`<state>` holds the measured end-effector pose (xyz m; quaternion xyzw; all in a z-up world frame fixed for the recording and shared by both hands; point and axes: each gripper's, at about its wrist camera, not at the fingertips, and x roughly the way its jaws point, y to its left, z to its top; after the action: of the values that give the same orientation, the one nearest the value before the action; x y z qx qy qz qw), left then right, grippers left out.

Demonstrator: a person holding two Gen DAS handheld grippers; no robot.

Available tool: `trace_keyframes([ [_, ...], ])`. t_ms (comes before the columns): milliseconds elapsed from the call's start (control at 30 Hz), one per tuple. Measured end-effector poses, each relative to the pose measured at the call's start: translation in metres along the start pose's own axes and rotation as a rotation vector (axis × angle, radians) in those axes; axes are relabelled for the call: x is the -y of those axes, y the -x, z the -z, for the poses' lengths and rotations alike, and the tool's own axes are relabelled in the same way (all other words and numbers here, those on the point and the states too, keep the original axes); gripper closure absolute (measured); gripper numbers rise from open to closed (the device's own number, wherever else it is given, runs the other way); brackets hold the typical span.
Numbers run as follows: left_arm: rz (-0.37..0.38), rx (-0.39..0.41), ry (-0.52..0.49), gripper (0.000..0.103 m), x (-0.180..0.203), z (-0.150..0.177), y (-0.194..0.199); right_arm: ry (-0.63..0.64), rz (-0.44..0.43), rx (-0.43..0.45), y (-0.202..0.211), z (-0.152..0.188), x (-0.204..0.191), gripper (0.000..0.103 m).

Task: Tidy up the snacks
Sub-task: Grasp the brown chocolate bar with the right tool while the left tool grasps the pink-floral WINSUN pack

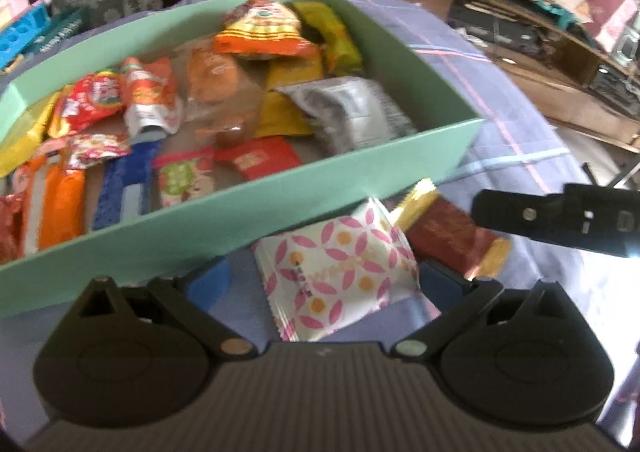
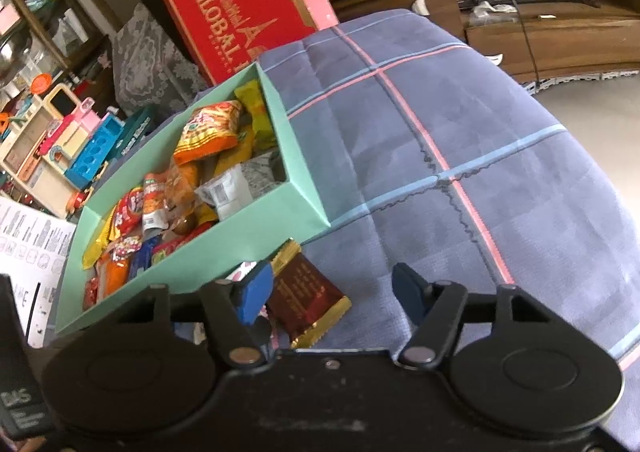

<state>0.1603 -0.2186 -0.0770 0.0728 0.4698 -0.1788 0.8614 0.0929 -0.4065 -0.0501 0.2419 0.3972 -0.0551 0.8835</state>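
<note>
A mint-green box (image 1: 248,207) holds several snack packets and lies on a blue checked cloth (image 2: 480,131). Just in front of the box lies a white packet with pink petals (image 1: 336,276). My left gripper (image 1: 324,282) is open around it, its blue pads (image 1: 210,280) standing either side. Beside it lies a brown packet with gold ends (image 2: 308,300), also visible in the left wrist view (image 1: 448,236). My right gripper (image 2: 332,292) is open over the brown packet; the left pad is close to it and the right pad is apart. My right gripper's black finger (image 1: 520,213) shows in the left wrist view.
A red carton (image 2: 240,11) stands behind the box. Colourful toys (image 2: 80,143) crowd the left side and a white printed sheet (image 2: 28,244) lies near them. Wooden shelves with clutter (image 2: 560,11) run along the back right. The cloth falls away at the right edge.
</note>
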Motion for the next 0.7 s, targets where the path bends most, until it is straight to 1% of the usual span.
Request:
trace_keyframes([
  [67, -0.025, -0.001, 0.006, 0.0, -0.007, 0.002, 0.001, 0.013, -0.009, -0.008, -0.002, 0.001, -0.004, 0.038],
  [167, -0.041, -0.003, 0.035, 0.0, -0.027, 0.009, 0.007, 0.036, -0.021, -0.023, -0.008, 0.004, -0.011, 0.038],
  [333, -0.072, -0.003, 0.081, 0.0, -0.062, 0.023, 0.019, 0.117, -0.023, -0.045, -0.018, 0.008, -0.03, 0.038],
  [467, -0.086, -0.002, 0.125, 0.0, -0.086, 0.031, 0.027, 0.247, 0.021, -0.04, -0.024, 0.015, -0.051, 0.038],
  [533, -0.092, 0.003, 0.142, 0.0, -0.095, 0.034, 0.03, 0.349, 0.062, -0.035, -0.027, 0.022, -0.064, 0.039],
  [567, -0.093, 0.006, 0.146, 0.0, -0.098, 0.035, 0.031, 0.398, 0.083, -0.029, -0.028, 0.027, -0.069, 0.041],
  [600, -0.093, 0.008, 0.15, 0.0, -0.1, 0.035, 0.031, 0.445, 0.108, -0.02, -0.03, 0.031, -0.075, 0.048],
  [633, -0.089, 0.011, 0.153, 0.0, -0.102, 0.035, 0.031, 0.484, 0.136, -0.008, -0.03, 0.034, -0.078, 0.059],
  [667, -0.085, 0.013, 0.153, 0.001, -0.102, 0.036, 0.032, 0.506, 0.153, 0.002, -0.03, 0.035, -0.078, 0.061],
  [700, -0.084, 0.017, 0.149, 0.004, -0.102, 0.036, 0.032, 0.5, 0.152, 0.003, -0.03, 0.034, -0.078, 0.065],
])
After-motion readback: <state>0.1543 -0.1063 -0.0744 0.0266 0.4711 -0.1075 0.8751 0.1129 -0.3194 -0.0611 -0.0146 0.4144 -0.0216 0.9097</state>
